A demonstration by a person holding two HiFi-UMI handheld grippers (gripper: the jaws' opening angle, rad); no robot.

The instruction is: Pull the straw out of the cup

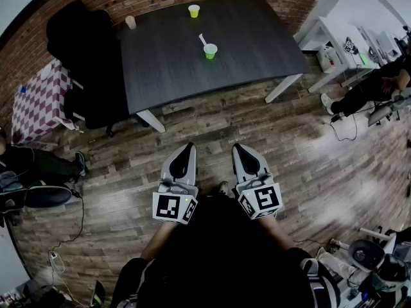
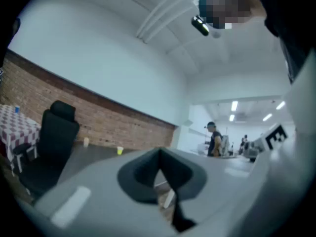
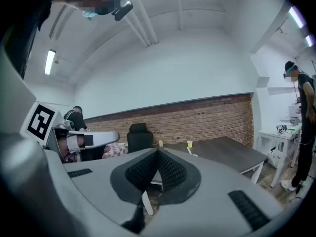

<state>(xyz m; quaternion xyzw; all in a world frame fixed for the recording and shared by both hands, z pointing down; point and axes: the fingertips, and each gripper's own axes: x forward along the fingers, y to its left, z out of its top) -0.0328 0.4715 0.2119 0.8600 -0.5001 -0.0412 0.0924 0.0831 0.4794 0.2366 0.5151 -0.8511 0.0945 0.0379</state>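
On the dark table (image 1: 257, 37) stands a green cup (image 1: 210, 51) with a white straw (image 1: 203, 40) leaning out to its left. The same table carries a yellow-green cup (image 1: 194, 10) at the far edge and a beige cup (image 1: 131, 22) at the far left corner. My left gripper (image 1: 189, 146) and right gripper (image 1: 237, 147) are held low over the wooden floor, well short of the table, both shut and holding nothing. In the right gripper view the shut jaws point at the table, with the yellow-green cup (image 3: 189, 143) and the straw (image 3: 189, 151) just above them.
A black office chair (image 1: 83, 56) stands left of the table, beside a checked cloth (image 1: 40, 100). White desks (image 1: 340, 47) and a seated person (image 1: 376, 85) are at the right. Another person (image 1: 29, 165) sits at the left. Cables (image 1: 77, 223) lie on the floor.
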